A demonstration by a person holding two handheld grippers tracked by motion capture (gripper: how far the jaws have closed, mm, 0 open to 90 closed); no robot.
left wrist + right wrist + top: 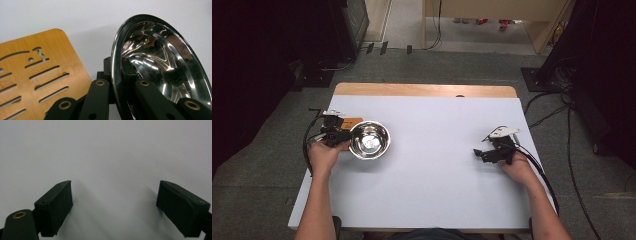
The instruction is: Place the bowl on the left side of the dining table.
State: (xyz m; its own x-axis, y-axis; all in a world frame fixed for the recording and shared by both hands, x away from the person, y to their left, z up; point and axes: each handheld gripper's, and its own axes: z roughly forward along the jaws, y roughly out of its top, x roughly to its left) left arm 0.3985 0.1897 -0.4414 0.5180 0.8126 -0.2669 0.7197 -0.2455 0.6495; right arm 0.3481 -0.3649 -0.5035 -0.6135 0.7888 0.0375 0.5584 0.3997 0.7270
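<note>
A shiny steel bowl (pixel 369 140) sits at the left of the white table top (pixel 437 180). My left gripper (pixel 343 136) is shut on the bowl's near-left rim, one jaw outside and one inside the wall. The left gripper view shows the bowl (pixel 160 62) close up, tilted in the picture, with my left gripper (pixel 117 66) pinching its rim. At the right of the table my right gripper (pixel 479 154) rests low, pointing left. Its jaws stand wide apart in the right gripper view, and my right gripper (pixel 115 205) has nothing between them, just bare white surface.
A thin wooden board with cut-out slots (pixel 353 121) lies flat just behind and left of the bowl; it shows as the orange-brown slotted board (pixel 37 75) beside the jaws. Cables trail off both table sides. A wooden table edge (pixel 422 90) runs along the back.
</note>
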